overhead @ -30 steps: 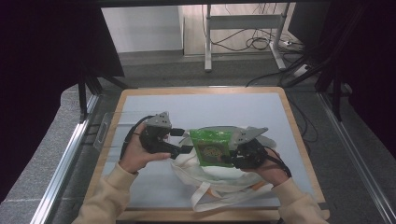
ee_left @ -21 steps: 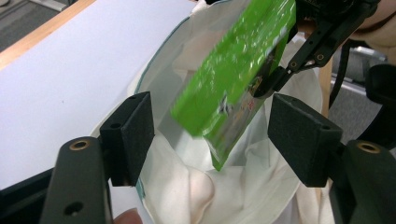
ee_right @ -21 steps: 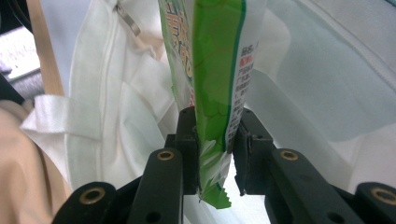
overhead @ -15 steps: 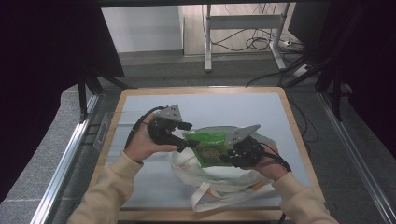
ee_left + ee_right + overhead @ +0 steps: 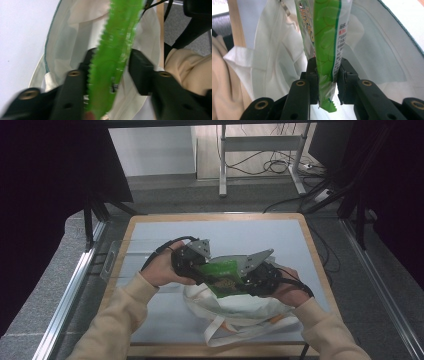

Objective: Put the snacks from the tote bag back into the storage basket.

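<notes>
- Between the jaws of the right gripper sits the lower edge of a green packet; both jaws press against its sides, closed on it.
- At the left gripper, the packet's serrated edge runs up between the jaws. One jaw lies against the packet; a gap shows beside the other, so the jaws stand partly open. The view is blurred, and whether they grip it cannot be told.
- From the high view, the left gripper and the right gripper flank the packet, one at each end, with a hand behind each.
- Under the packet lies a white cloth bag, its mouth open toward the grippers; the packet is above that opening, held clear of the table.
- Bag straps trail toward the near edge of the table.
- Bag and grippers are over the near half of the table, which has a pale top and a wooden rim.
- Beige sleeves enter from the bottom of the high view.
</notes>
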Action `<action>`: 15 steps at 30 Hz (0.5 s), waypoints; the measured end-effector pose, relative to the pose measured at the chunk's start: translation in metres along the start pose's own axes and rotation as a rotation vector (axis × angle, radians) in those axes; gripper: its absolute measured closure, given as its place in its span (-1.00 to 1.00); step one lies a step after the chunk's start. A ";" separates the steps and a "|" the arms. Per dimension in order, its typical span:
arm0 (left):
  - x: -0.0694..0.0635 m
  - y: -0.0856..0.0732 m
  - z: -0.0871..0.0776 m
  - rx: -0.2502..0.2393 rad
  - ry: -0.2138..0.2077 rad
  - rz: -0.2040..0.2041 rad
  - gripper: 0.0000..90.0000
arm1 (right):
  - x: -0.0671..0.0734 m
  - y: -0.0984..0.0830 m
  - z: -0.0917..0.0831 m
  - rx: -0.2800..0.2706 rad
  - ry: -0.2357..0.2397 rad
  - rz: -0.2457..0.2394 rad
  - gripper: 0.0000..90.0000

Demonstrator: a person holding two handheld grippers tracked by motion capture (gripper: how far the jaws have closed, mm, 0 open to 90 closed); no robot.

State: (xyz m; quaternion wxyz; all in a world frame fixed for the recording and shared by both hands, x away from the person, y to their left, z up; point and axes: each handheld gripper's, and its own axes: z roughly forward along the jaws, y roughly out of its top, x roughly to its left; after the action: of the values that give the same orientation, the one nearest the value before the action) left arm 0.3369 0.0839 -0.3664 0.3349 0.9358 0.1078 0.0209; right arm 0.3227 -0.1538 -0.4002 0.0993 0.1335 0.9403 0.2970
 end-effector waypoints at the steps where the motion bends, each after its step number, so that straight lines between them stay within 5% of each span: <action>1: 0.001 0.000 0.000 0.001 -0.003 0.004 0.49 | 0.000 0.001 -0.001 0.006 0.003 -0.008 0.62; 7: -0.001 -0.001 -0.001 0.011 -0.025 -0.012 0.65 | 0.000 0.001 -0.006 0.005 0.015 -0.010 0.61; 15: 0.000 -0.004 -0.004 -0.007 -0.022 -0.020 0.71 | -0.002 -0.002 -0.010 -0.055 0.025 0.049 0.49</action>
State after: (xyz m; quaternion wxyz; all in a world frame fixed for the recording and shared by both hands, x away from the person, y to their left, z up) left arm 0.3359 0.0899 -0.3656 0.3395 0.9337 0.1137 0.0078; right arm 0.3214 -0.1612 -0.3936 0.0838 0.1502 0.9294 0.3266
